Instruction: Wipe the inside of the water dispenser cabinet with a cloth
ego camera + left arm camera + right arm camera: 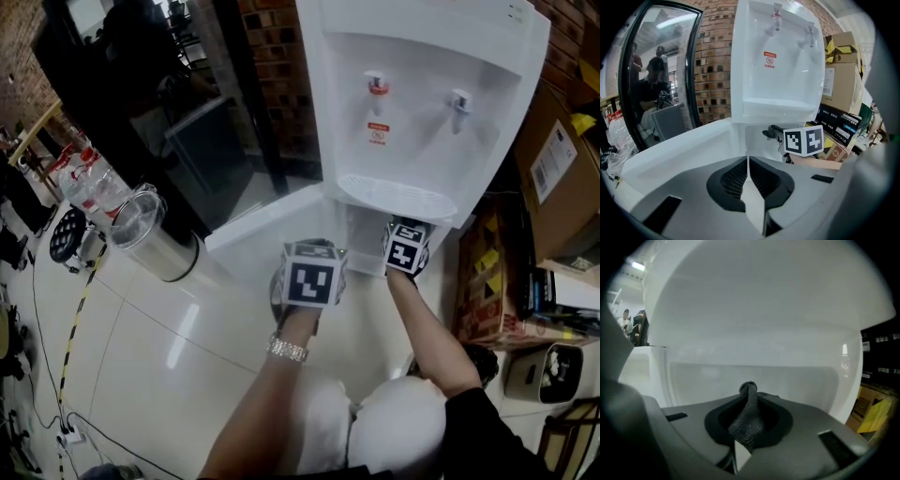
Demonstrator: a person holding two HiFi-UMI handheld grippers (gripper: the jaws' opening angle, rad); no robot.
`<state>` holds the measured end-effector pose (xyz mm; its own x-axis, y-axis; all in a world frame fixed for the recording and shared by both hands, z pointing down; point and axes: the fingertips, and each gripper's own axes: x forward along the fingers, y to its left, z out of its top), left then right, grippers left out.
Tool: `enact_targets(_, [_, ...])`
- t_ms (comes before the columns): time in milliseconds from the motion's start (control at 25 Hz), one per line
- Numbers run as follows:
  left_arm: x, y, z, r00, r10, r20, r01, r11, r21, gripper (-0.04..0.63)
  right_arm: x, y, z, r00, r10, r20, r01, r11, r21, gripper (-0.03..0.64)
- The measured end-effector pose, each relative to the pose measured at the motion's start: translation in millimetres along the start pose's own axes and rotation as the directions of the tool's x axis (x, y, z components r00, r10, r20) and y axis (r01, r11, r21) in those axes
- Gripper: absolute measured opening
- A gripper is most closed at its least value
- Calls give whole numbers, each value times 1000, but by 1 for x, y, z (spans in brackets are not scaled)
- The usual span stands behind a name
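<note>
Cloth: a dark, knitted-looking cloth, bunched into a rope and pinched in the right gripper. Its free end pokes out just past the tips.
Right gripper: jaws clamped on that cloth and pushed into the cabinet, under the dispenser.
Left gripper: the left gripper has its jaws pressed together with nothing between them. It hangs outside the opening, by the open door.
Cloth's long axis: it runs straight along the jaws, root to tip, towards 12 o'clock in the right gripper view (so the tuft leads, not the plastic).
Which way the work lies: the pale back wall fills that view from 10 to 2 o'clock, dead ahead of the tuft. The side wall and its rounded corner sit at 9 o'clock, and the cabinet's edge at 3 o'clock.
Touching or not: I can't tell whether the tuft is on the wall. It looks near, and little of the cloth is out to wipe with.
Nearer hand: the right, plainly. From the head view the left sits at its 8 o'clock and farther out.
Next move, as I judge it: press forward to 12 o'clock until the tuft flattens, then sweep between 9 and 3.
</note>
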<state>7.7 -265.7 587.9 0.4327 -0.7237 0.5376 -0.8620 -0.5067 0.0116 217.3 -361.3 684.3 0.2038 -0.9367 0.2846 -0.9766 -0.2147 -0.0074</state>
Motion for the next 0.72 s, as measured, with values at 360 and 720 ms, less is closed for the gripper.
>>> enact_targets(360, [0, -3, 2, 1000, 3, -4, -3, 1000, 23, 14, 8, -20, -71, 980, -13, -197, 34, 994, 105, 25])
enact_targets(720, [-2, -9, 3, 1000, -13, -3, 13, 1000, 22, 14, 8, 3, -121, 930, 125, -345, -33, 965, 260, 25])
